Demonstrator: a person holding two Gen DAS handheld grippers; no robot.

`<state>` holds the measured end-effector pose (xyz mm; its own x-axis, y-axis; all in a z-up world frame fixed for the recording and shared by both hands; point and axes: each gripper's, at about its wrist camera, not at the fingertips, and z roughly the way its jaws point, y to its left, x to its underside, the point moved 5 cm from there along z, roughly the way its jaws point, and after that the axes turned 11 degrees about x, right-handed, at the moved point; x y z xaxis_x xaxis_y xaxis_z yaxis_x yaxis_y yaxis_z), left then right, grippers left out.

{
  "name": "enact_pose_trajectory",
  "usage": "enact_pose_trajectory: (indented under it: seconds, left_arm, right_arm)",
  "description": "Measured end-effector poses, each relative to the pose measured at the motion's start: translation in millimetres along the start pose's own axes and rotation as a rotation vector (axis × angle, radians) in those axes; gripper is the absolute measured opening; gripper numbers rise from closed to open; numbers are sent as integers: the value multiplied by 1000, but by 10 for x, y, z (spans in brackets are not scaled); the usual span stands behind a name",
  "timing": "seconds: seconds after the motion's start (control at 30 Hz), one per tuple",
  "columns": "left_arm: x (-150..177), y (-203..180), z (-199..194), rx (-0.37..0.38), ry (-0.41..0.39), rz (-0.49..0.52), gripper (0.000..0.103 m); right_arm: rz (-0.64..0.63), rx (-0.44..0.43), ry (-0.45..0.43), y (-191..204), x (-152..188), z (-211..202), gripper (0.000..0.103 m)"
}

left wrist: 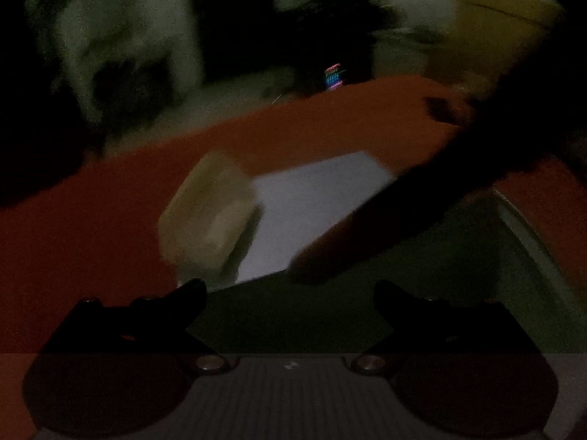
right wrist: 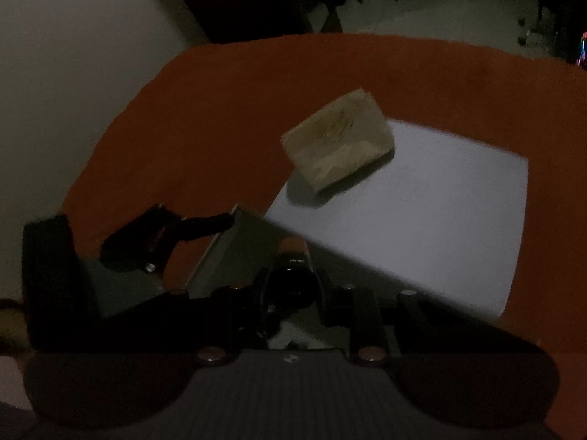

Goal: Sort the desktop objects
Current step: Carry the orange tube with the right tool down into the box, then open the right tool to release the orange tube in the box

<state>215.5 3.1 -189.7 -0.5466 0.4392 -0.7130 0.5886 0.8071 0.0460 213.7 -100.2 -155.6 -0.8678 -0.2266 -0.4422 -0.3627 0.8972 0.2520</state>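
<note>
The scene is dim and the left wrist view is blurred. A tan block (left wrist: pixel 209 216) lies on the orange tabletop (left wrist: pixel 91 220) at the edge of a white sheet (left wrist: pixel 312 212). My left gripper (left wrist: pixel 290 297) is open and empty, just short of the block, over a dark green tray (left wrist: pixel 330 315). A dark arm (left wrist: pixel 422 198) crosses that view from the right. In the right wrist view the tan block (right wrist: pixel 337 143) rests on the corner of the white sheet (right wrist: pixel 422 212). My right gripper (right wrist: pixel 293 278) is shut on a small dark round object (right wrist: pixel 291 284) above the tray's rim (right wrist: pixel 234 242).
The other gripper (right wrist: pixel 154 238) shows at the left of the right wrist view. The orange tabletop (right wrist: pixel 220 110) ends at a curved far edge, with pale floor beyond. A yellowish box (left wrist: pixel 491 25) stands past the table at the back right.
</note>
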Motion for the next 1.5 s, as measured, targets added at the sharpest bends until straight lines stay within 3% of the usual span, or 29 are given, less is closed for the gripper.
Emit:
enact_pose_trajectory:
  seconds: [0.07,0.2,0.4,0.43,0.5,0.67,1.0,1.5]
  left_arm:
    - [56,-178,-25,4,-25,88,99]
    - [194,-352,-13,40,-3,114,99]
    - [357,-499,81,117,46,168,98]
    - [379,-519,99,134,55,161,96]
    - [424,-540,137,188,92,137,71]
    - [536,-560,239,322,198,67,57]
    - [789,-286,592,439,388,-229,53]
    - [802,-344,546,442,398,-221,53]
  right_arm:
    - [4,-20,20,19,97,-26,27]
    - [24,-53,60,-16,330,27,27]
    - [116,-156,228,-174,614,362,27]
    - [118,-165,238,-181,639,388,27]
    - [106,-160,245,-182,683,430,27]
    - [97,-151,269,-245,800,536,27]
    - [70,-114,337,-415,1026,795,28]
    - [-78,-83,344,-419,1230,899,30]
